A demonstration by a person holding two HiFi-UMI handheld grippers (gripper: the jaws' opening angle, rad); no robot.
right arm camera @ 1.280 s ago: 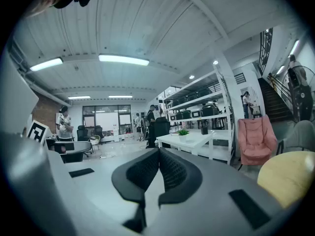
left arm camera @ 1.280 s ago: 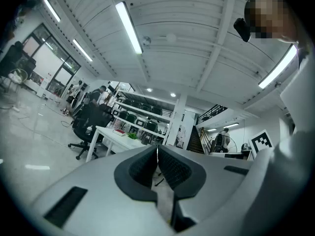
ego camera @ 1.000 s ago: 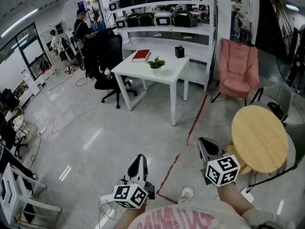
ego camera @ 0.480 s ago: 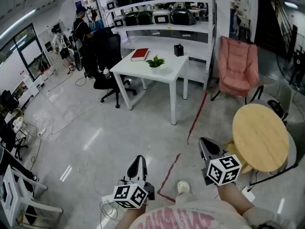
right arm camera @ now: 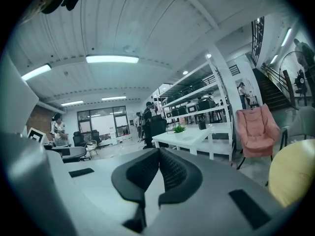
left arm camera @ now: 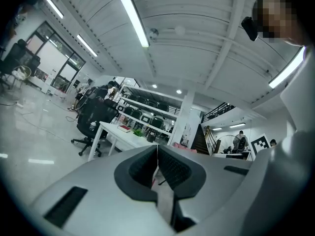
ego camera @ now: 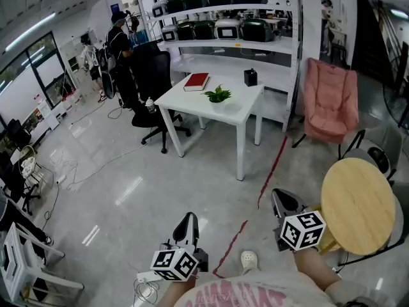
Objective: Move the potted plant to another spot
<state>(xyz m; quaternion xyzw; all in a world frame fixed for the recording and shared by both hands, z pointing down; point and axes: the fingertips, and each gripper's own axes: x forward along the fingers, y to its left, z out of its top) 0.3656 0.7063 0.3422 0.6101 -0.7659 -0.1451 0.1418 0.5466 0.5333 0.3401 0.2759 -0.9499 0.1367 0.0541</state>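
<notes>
Potted plant (ego camera: 218, 94) upright on white desk (ego camera: 241, 110), near red book (ego camera: 197, 81), far ahead of all 4 fingers, left gripper (ego camera: 189, 217) fingers pressed together, empty, right gripper (ego camera: 278, 197) fingers pressed together, empty

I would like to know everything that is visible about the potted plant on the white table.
The potted plant is small: bright green leaves spread above a pale pot, too small to show detail. It stands upright near the middle of the white table, apart from the red book and the black box. Only the table touches it.
</notes>
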